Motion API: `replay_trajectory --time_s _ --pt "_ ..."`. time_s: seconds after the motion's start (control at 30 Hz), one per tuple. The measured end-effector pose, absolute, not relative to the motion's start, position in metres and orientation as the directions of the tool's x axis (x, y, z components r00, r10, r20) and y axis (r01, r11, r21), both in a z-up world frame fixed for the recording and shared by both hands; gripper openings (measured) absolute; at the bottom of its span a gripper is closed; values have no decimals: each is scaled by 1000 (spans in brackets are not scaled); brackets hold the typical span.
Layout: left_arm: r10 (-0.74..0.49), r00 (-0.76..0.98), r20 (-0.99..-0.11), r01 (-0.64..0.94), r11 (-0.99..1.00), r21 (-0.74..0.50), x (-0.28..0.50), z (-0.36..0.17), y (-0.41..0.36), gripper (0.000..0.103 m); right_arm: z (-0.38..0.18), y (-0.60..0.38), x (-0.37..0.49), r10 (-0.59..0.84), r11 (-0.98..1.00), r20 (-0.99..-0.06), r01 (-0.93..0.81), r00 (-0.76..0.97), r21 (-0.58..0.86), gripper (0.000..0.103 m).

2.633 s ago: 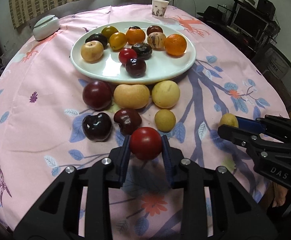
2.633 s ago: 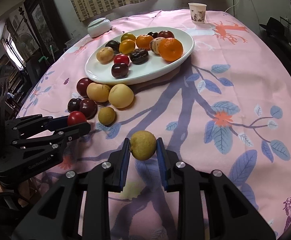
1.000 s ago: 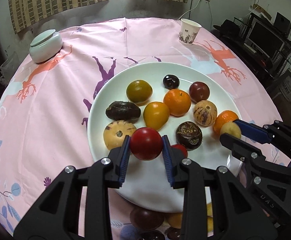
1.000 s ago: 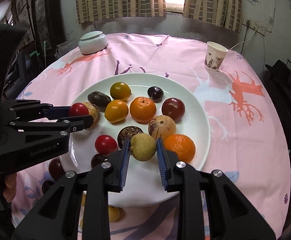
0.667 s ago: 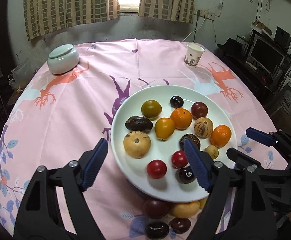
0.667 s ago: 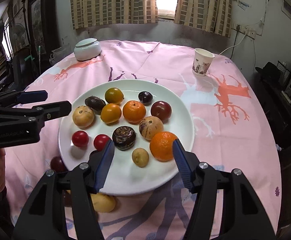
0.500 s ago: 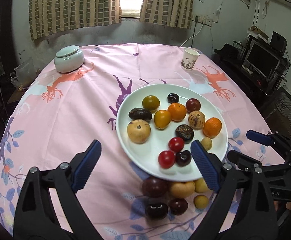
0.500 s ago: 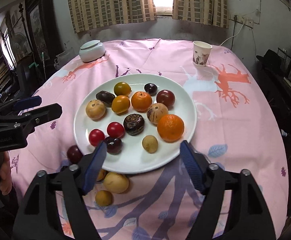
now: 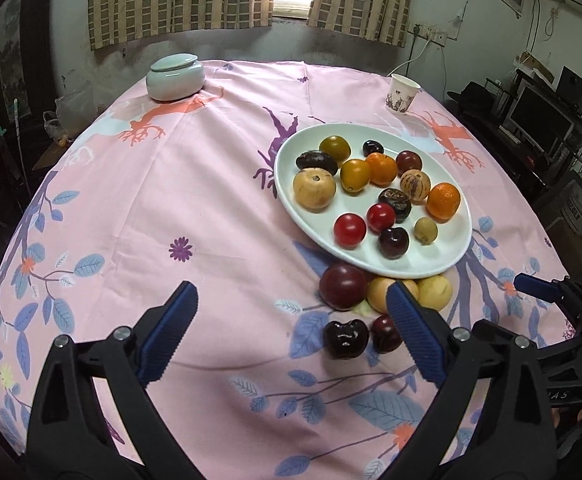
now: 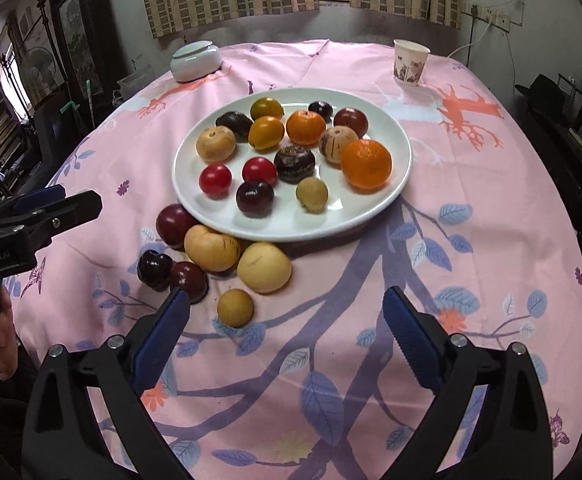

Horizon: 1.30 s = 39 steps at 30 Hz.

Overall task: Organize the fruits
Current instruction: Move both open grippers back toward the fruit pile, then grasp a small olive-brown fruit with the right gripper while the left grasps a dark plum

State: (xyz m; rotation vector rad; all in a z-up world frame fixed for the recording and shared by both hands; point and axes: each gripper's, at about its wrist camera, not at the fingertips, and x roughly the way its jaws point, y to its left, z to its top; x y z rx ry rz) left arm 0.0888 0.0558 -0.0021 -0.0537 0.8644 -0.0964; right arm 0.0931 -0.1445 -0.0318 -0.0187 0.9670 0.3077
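Holding thirteen pieces of fruit, the white plate [image 10: 395, 184] sits near the middle of the round surface [image 10: 491, 240], which is draped in a pink cloth printed with leaves and branches. On its near half lie two small red fruits [image 10: 215, 179], a dark cherry-like fruit [image 10: 255, 199] and a small tan round fruit [image 10: 311, 194]; behind them are a brown wrinkled fruit [image 10: 294, 163], a large orange [image 10: 366, 164], a striped pale fruit [image 10: 337, 144], a second orange [image 10: 305, 127], a yellow-orange fruit [image 10: 266, 132], a tan round fruit [image 10: 215, 144], a dark oblong fruit [image 10: 235, 122], a greenish-yellow fruit [image 10: 266, 108], a small dark fruit [image 10: 320, 109] and a dark red plum [image 10: 350, 120]. Off the plate, just beside its near rim on the cloth, lie a dark red plum [image 10: 175, 220], two pale yellow fruits [image 10: 211, 247], two dark glossy fruits [image 10: 154, 270] and a small tan fruit [image 10: 235, 307]. The right tool [image 10: 285, 320] hangs above the cloth on the near side of this cluster, its jaws opening wide with nothing gripped. The left tool [image 9: 291, 320] is likewise opening and empty, to the left of the plate. At the far edge stand a lidded pale ceramic jar [image 10: 196, 61] and a paper cup [image 10: 410, 62].
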Motion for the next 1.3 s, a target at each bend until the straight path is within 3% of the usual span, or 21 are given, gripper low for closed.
replay_trajectory --time_s 0.63,0.67,0.7,0.73,0.77,0.87,0.93,1.3 --pt "-82 604 -793 24 996 -85 82 -26 74 97 -60 -107 86 304 921 -851 -360 428 148 97" --pt "-84 603 -794 26 996 -86 82 -26 75 97 -62 -108 86 313 922 -843 -353 438 159 86" --pt "-84 602 -794 27 996 -85 82 -27 75 97 -64 -108 89 322 921 -844 -350 429 173 61" --pt "-84 602 -794 28 996 -84 81 -28 75 97 -69 -108 92 331 919 -852 -345 406 193 52" --pt "-83 602 -794 28 996 -83 81 -29 76 97 -73 -108 95 339 918 -857 -336 388 211 46" --pt "-88 597 -797 23 995 -93 80 -32 80 97 -75 -107 98 333 923 -849 -327 411 203 42" --pt "-93 594 -799 25 995 -97 79 -34 80 97 -75 -106 101 316 929 -844 -323 433 182 27" --pt "-35 524 -851 137 990 44 85 -68 38 97 -63 -126 88 310 935 -834 -306 457 180 25"
